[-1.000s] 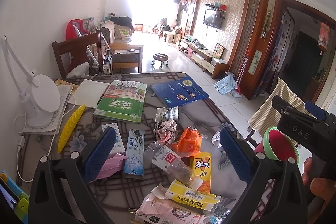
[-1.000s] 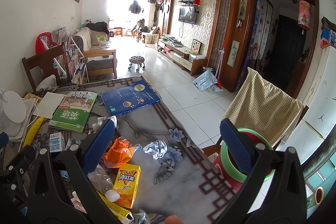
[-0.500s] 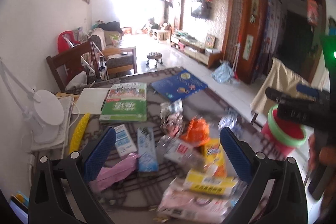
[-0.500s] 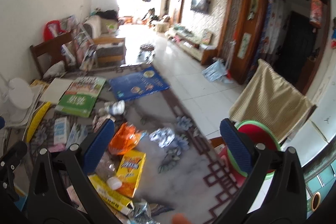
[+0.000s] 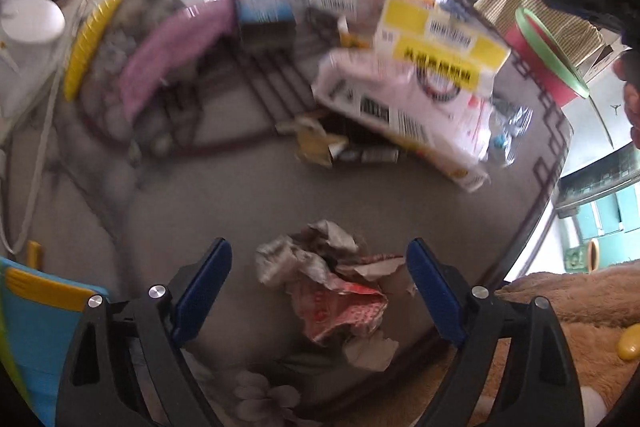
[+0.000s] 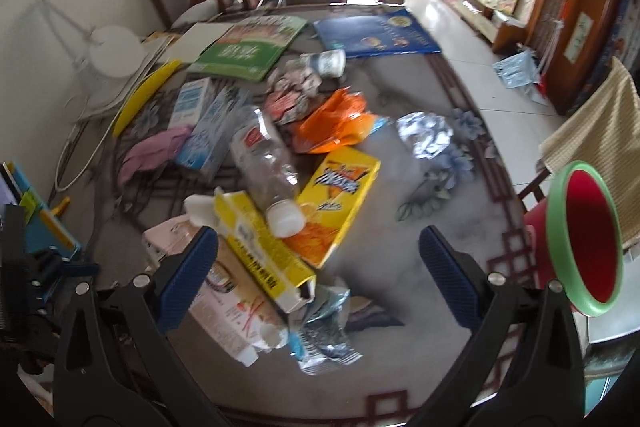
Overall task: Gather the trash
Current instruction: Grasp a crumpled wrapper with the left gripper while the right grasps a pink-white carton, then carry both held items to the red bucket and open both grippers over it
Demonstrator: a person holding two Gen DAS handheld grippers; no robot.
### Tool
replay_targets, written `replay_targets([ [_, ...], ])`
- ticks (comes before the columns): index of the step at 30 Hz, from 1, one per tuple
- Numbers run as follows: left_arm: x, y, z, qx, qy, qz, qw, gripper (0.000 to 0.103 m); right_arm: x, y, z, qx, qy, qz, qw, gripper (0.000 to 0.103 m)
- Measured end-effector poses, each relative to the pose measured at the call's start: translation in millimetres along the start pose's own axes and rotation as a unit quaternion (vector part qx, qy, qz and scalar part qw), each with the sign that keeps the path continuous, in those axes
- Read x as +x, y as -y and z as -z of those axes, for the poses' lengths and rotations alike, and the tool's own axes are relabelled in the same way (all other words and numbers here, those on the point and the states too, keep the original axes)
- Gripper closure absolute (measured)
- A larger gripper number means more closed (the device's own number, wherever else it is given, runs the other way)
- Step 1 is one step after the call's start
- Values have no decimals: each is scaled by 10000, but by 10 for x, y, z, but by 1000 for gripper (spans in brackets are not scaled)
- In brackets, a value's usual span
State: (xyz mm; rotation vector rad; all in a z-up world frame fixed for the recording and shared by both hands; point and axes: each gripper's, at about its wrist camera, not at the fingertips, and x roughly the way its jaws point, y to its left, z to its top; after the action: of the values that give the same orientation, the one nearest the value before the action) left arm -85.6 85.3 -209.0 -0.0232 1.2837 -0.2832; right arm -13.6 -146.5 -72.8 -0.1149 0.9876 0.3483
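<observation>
My left gripper [image 5: 319, 287] is open, tilted down over the table's near edge, with a crumpled red and grey wrapper [image 5: 332, 291] lying between its fingers, untouched. Beyond it lie a yellow and white carton [image 5: 436, 47] on a pink pack [image 5: 404, 107]. My right gripper [image 6: 318, 267] is open and empty above the trash pile: a yellow carton [image 6: 264, 247], a yellow juice box [image 6: 336, 195], a clear plastic bottle [image 6: 266, 163], an orange bag [image 6: 336, 119], crumpled foil [image 6: 426, 133] and a silver wrapper [image 6: 324, 335]. A red bin with a green rim [image 6: 584, 239] stands off the table's right edge.
Books [image 6: 248, 47], a blue folder [image 6: 372, 33], a white desk lamp [image 6: 114, 55], a yellow ruler-like object [image 6: 144, 95] and small boxes [image 6: 192, 99] lie further back. A chair with a checked cloth [image 6: 596, 123] stands right of the table. A brown plush cloth [image 5: 560, 307] lies near the table's front.
Both grippers have tipped downward toward the table. The left one has dropped close over the crumpled wrapper at the near edge; the right one has moved closer over the pile.
</observation>
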Motion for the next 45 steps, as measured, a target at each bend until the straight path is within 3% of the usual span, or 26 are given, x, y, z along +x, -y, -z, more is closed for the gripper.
replay_targets([
  [4, 200, -104, 52, -430, -150, 156, 9988, 43, 19, -165, 46, -308, -209, -433, 9984, 11],
  [6, 164, -162, 0, -609, -81, 185, 9979, 55, 50, -265, 88, -515, -386, -621, 9960, 30],
  [10, -38, -418, -25, -1192, 237, 183, 9924, 77, 264, -470, 213, -790, -786, -1125, 9874, 39],
  [14, -414, -549, -84, -1407, 915, -340, 9852, 78, 539, -718, 319, -1055, -1189, -1317, 9785, 39],
  [16, -661, -593, -156, -1442, 1267, -574, 9797, 78, 643, -823, 355, -1237, -1263, -1191, 9770, 34],
  [17, -770, -580, -187, -1431, 1453, -691, 9765, 78, 703, -874, 374, -1359, -1317, -1099, 9758, 26],
  [20, -1095, -492, -315, -1295, 1916, -1047, 9672, 78, 858, -981, 446, -1695, -1418, -767, 9723, 26],
  [23, -1317, -415, -445, -1215, 2194, -1192, 9607, 78, 851, -1014, 464, -1774, -1365, -783, 9715, 38],
  [24, -1372, -393, -483, -1202, 2254, -1239, 9588, 78, 836, -1011, 455, -1756, -1327, -799, 9722, 69],
  [26, -1505, -436, -654, -1147, 2362, -1346, 9555, 78, 784, -949, 397, -1530, -1277, -951, 9753, 70],
  [28, -1491, -198, -853, -1025, 2513, -1502, 9507, 78, 704, -883, 346, -1340, -1179, -1051, 9783, 73],
  [33, -1738, 21, -997, -798, 2827, -1647, 9416, 78, 435, -792, 219, -1059, -849, -1233, 9830, 80],
  [40, -1991, 277, -1130, -638, 3208, -1556, 9321, 78, -3, -507, -110, -373, -169, -1448, 9886, 82],
  [45, -2070, 473, -1223, -459, 3352, -1513, 9288, 78, -272, -342, -253, -160, 269, -1379, 9899, 82],
])
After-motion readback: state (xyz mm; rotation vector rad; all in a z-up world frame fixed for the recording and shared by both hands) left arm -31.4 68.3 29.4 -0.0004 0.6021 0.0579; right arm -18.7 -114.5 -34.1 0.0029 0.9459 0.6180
